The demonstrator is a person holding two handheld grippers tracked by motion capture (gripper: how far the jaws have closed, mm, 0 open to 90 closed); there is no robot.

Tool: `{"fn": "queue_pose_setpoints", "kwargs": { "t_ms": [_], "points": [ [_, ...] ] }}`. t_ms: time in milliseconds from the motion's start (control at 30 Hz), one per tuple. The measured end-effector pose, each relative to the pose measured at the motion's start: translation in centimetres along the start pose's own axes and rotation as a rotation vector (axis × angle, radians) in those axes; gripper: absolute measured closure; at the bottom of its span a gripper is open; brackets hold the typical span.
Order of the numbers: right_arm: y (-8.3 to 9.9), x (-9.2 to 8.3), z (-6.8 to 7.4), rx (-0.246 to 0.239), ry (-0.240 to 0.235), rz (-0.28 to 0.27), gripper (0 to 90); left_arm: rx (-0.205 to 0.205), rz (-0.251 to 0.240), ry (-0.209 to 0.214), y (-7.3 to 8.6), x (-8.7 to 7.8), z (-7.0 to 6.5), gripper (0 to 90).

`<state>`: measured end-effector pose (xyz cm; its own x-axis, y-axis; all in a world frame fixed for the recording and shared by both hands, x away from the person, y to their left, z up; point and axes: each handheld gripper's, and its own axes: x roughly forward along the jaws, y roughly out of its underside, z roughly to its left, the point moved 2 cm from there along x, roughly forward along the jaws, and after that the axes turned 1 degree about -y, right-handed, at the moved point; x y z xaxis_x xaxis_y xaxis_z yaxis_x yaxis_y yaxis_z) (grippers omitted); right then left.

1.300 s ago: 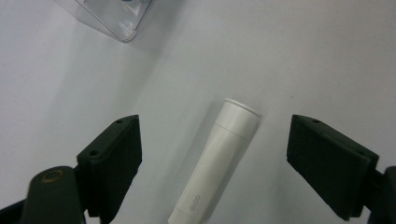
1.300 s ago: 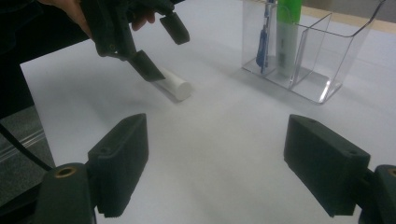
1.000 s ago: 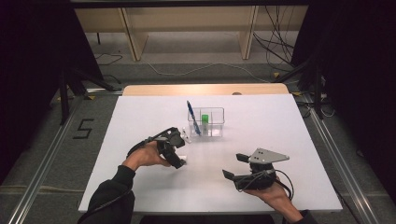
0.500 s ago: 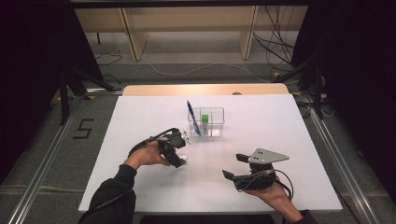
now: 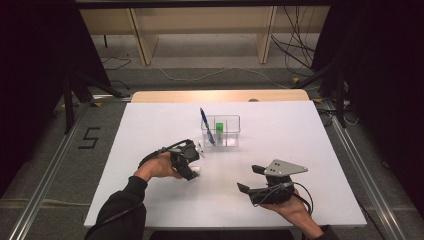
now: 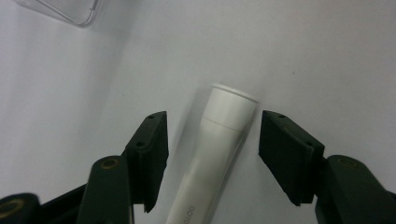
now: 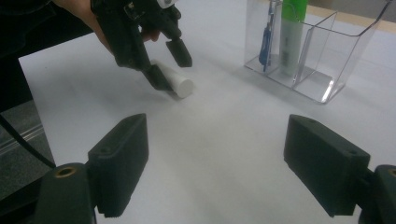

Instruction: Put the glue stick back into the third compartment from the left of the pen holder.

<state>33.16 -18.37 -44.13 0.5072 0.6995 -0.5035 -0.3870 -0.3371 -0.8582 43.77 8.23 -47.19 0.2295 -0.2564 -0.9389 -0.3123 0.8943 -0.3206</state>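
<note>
Left tool (image 5: 192, 169) is sitting low over the white counter (image 5: 310, 150), jaws straddling a white cylindrical tube (image 6: 217, 140), maybe a glue stick or marker; the tube is lying flat on the counter with its capped end pointing to about 1 o'clock in the left gripper view. Jaws have just been closing with the tube between them, but a gap is showing on both sides, so the pads are not pressing yet. Right tool (image 5: 250, 180) is resting at about 5 o'clock on the counter in the high view, released, jaws wide with nothing between them, held in a hand (image 5: 292, 207). Clear plastic organizer (image 5: 227, 131) is standing at 12 o'clock from the tube, near it, holding a blue pen (image 5: 206, 126) and a green marker (image 5: 219, 126)
</note>
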Motion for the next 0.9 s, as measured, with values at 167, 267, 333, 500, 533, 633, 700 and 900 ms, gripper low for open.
{"fn": "queue_pose_setpoints", "kwargs": {
  "t_ms": [167, 267, 333, 500, 533, 633, 700, 900],
  "points": [
    [0.0, -0.03, 0.05, -0.004, 0.001, -0.001, 23.0, 0.028, 0.021, 0.015, -0.03, 0.31, -0.11, 46.5],
    [0.01, -0.04, 0.05, -0.002, 0.0, -0.005, 23.0, 0.029, 0.026, 0.013, -0.12, 0.61, -0.28, 47.3],
    [0.0, -0.05, 0.06, -0.001, 0.0, -0.005, 23.0, 0.044, 0.034, 0.015, -0.17, 0.72, -0.27, 49.0],
    [-0.01, -0.01, 0.1, -0.005, -0.002, -0.005, 23.0, 0.043, 0.042, 0.019, -0.21, 0.82, -0.36, 52.6],
    [-0.01, -0.01, 0.11, -0.005, -0.002, -0.005, 23.0, 0.03, 0.034, 0.018, -0.21, 0.9, -0.41, 52.6],
    [-0.01, 0.0, 0.1, -0.007, -0.002, -0.005, 23.0, 0.04, 0.043, 0.03, -0.25, 0.87, -0.38, 55.0],
    [-0.01, -0.01, 0.11, -0.005, -0.002, -0.006, 23.0, 0.029, 0.044, 0.037, -0.28, 0.88, -0.39, 56.9],
    [-0.01, 0.01, 0.16, -0.004, -0.001, -0.004, 23.0, 0.035, 0.052, 0.064, -0.27, 0.81, -0.4, 64.6]
  ]
}}
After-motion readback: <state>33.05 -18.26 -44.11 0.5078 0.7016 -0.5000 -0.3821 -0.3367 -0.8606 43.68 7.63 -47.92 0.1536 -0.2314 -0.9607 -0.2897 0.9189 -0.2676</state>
